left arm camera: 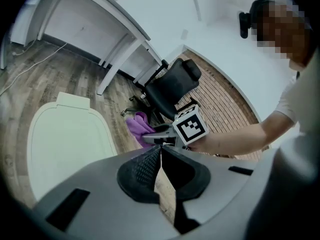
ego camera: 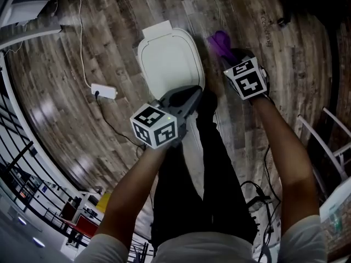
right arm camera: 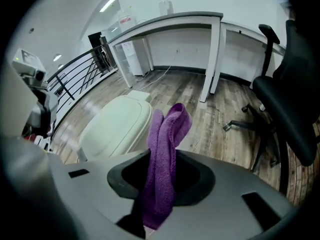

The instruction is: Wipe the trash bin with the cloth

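Grippers sit nearest. The left gripper (left arm camera: 161,151) has its jaws pressed together at the tips with nothing between them, by the near edge of the white trash bin (ego camera: 170,59). The right gripper (right arm camera: 162,176) is clamped on the purple cloth (right arm camera: 167,144), which rises past its jaws, just right of the bin. Farther off, a black office chair (right arm camera: 285,99) and a white desk (right arm camera: 200,19) stand on the wood floor (ego camera: 109,48).

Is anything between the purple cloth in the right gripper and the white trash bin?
Nothing visible does. The purple cloth, clamped in the right gripper, sits just beside the trash bin, with no object in the gap.
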`<state>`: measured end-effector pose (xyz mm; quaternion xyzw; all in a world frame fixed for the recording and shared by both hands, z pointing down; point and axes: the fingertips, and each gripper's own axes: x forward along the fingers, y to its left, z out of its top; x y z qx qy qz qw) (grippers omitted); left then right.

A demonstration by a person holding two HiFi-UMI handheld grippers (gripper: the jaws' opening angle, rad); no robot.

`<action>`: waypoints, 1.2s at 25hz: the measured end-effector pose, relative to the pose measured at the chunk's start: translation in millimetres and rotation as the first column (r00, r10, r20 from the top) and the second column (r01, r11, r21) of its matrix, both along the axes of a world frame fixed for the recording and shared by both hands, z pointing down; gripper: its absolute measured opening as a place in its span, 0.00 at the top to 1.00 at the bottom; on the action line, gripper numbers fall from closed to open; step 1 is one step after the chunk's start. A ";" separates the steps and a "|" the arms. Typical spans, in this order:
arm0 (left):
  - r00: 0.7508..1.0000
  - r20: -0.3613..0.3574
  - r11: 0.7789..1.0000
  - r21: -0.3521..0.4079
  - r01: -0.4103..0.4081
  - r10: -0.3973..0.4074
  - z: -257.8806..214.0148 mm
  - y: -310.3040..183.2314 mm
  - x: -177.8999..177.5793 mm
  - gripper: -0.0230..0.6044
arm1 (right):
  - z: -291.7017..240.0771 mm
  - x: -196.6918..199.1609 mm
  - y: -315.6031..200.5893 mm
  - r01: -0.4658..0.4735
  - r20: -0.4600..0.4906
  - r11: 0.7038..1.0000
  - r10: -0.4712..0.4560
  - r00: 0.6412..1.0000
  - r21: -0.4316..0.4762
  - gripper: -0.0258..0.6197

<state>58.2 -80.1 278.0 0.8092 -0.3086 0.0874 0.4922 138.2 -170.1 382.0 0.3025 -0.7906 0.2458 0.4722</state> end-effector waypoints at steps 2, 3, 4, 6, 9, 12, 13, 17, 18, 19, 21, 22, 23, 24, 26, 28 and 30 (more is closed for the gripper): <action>1.000 0.001 1.000 0.008 0.022 -0.022 0.4 -2.1 -13.2 0.95 | -3.7 -17.2 -17.9 0.035 -0.004 0.999 -0.035 0.999 0.033 0.79; 0.999 0.002 0.999 0.011 0.034 -0.034 0.6 -2.7 -20.5 0.95 | -5.7 -27.1 -24.8 0.058 -0.009 0.997 -0.058 0.998 0.045 0.79; 0.999 0.004 0.999 0.013 0.046 -0.046 1.2 -2.8 -28.0 0.95 | -7.1 -37.4 -30.6 0.087 -0.016 0.995 -0.086 0.996 0.056 0.79; 0.998 0.005 0.998 0.009 0.067 -0.067 2.9 -1.6 -42.9 0.95 | -8.0 -56.6 -41.2 0.156 -0.037 0.984 -0.153 0.987 0.082 0.79; 0.995 0.006 0.995 0.002 0.102 -0.102 6.0 0.0 -64.5 0.95 | -8.4 -79.1 -57.1 0.229 -0.070 0.967 -0.222 0.973 0.108 0.79; 0.991 0.010 0.991 0.001 0.133 -0.133 9.0 1.6 -82.6 0.95 | -5.6 -98.2 -70.1 0.290 -0.105 0.949 -0.279 0.955 0.120 0.79; 0.990 0.010 0.990 0.001 0.140 -0.140 9.9 2.7 -87.2 0.95 | -3.8 -104.2 -73.5 0.318 -0.122 0.940 -0.303 0.945 0.123 0.79; 0.988 0.004 0.988 -0.002 0.156 -0.156 12.3 7.6 -98.7 0.95 | 4.5 -124.8 -85.1 0.414 -0.191 0.902 -0.387 0.902 0.127 0.79; 0.987 0.003 0.987 -0.003 0.158 -0.158 12.9 8.7 -100.6 0.95 | 6.8 -129.4 -87.4 0.428 -0.199 0.896 -0.400 0.895 0.122 0.79; 0.987 0.002 0.987 -0.004 0.159 -0.159 13.8 9.8 -102.3 0.95 | 9.6 -133.5 -88.7 0.441 -0.205 0.890 -0.413 0.887 0.115 0.79; 0.988 0.003 0.988 -0.005 0.157 -0.157 15.7 11.4 -104.9 0.95 | 16.2 -137.9 -86.9 0.471 -0.219 0.878 -0.444 0.869 0.091 0.79; 0.988 0.003 0.988 -0.006 0.156 -0.156 16.4 12.1 -105.9 0.95 | 18.8 -138.0 -84.2 0.486 -0.225 0.871 -0.459 0.859 0.078 0.79; 0.988 0.003 0.988 -0.007 0.155 -0.155 16.8 12.8 -106.8 0.95 | 20.5 -137.0 -80.8 0.498 -0.229 0.865 -0.472 0.851 0.067 0.79; 0.988 0.003 0.988 -0.008 0.154 -0.154 17.0 13.5 -107.7 0.95 | 21.5 -134.9 -77.3 0.506 -0.233 0.860 -0.481 0.845 0.058 0.79; 0.989 0.002 0.988 -0.010 0.151 -0.151 17.4 14.9 -109.0 0.95 | 23.1 -128.2 -70.9 0.512 -0.242 0.858 -0.487 0.839 0.047 0.79; 0.989 0.001 0.989 -0.011 0.146 -0.146 18.3 16.1 -108.6 0.95 | 25.3 -120.5 -64.3 0.507 -0.245 0.861 -0.484 0.840 0.036 0.79; 0.990 -0.001 0.990 -0.011 0.140 -0.140 19.0 16.4 -106.5 0.95 | 27.6 -113.2 -57.6 0.504 -0.246 0.863 -0.483 0.841 0.026 0.79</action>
